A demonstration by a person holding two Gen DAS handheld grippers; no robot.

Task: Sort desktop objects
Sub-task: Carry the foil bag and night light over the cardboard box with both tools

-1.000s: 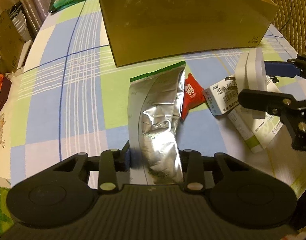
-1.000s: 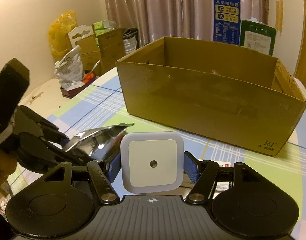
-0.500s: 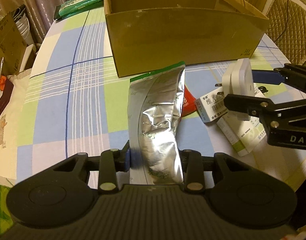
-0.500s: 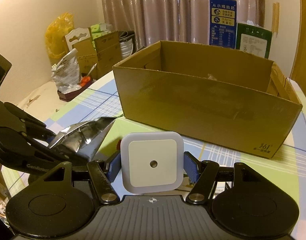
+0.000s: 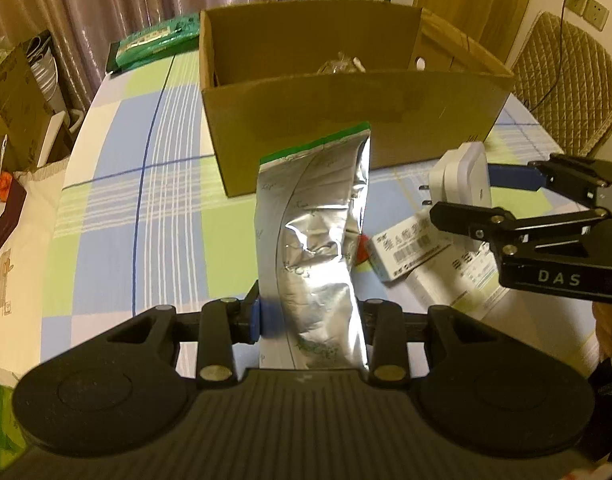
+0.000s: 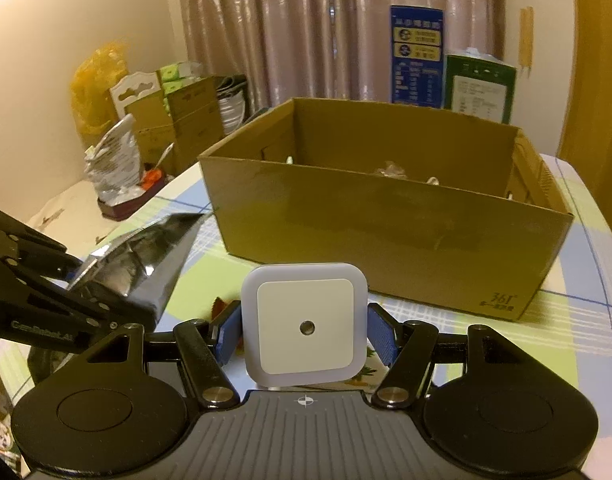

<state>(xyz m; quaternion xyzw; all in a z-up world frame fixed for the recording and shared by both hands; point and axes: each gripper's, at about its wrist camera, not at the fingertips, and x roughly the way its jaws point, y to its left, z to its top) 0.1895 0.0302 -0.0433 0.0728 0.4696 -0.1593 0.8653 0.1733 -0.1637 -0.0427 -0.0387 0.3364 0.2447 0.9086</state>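
Home dining room: checked tablecloth (image 5: 118, 184), curtains (image 6: 298, 32) (quilted chair (image 5: 565, 80)).

Your right gripper (image 6: 304, 330) has its jaws closed on a white square night light (image 6: 304, 324), face toward you. Beyond it an open cardboard box (image 6: 385, 216) sits on the checked counter (image 6: 585, 320). At left, your left gripper (image 6: 118, 300) holds a silver foil pouch (image 6: 146, 260).
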